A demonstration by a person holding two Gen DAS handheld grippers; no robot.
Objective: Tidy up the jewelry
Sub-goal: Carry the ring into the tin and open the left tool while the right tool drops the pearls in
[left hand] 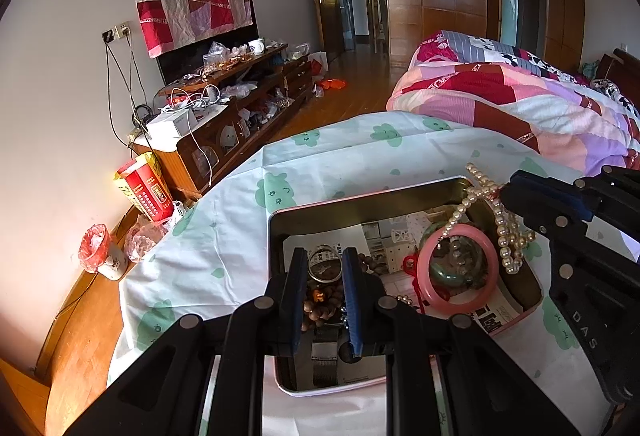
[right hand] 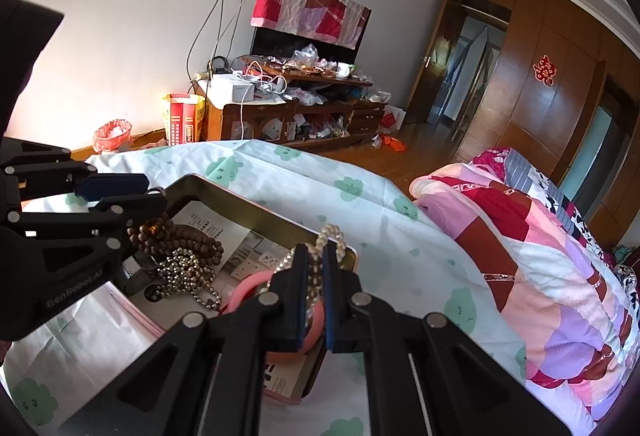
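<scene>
On the table, over a pale cloth (left hand: pixel 224 236) printed with green cartoon shapes: one shallow tin box (left hand: pixel 276 232), rectangular, pink outside, dull gold inside, lid off, lined with printed paper.

Contents of the box:
- Pink bangle (left hand: pixel 490 276), lying flat toward the box's right side in the left wrist view.
- Green bangle (left hand: pixel 448 276), within the pink bangle's ring, partly covered.
- Red cord (left hand: pixel 412 268), just beside the pink bangle on its left.
- Brown wooden bead string (right hand: pixel 200 240), heaped at the box's left end.
- Silver bead chain (right hand: pixel 188 272), touching the brown beads, spilling toward the near edge.
- Metal ring or small round case (left hand: pixel 325 264), seen between the left gripper's fingers; which of the two cannot be told.

Pearl necklace (left hand: pixel 504 232): looped strand, clamped in the right gripper (right hand: pixel 315 260), its narrow jaws pinched on the pearls; strand hangs over the box's far right corner, above the pink bangle.

Left gripper (left hand: pixel 323 268): over the box's left end, above the brown beads, jaws narrowly apart; whether they hold anything cannot be told.

Surroundings: bed with a patchwork quilt (right hand: pixel 540 236) to the right; cluttered wooden cabinet (right hand: pixel 296 116) against the far wall; screen draped with a red and white cloth (right hand: pixel 312 12); wooden wardrobe (right hand: pixel 552 48) with a red paper emblem.
</scene>
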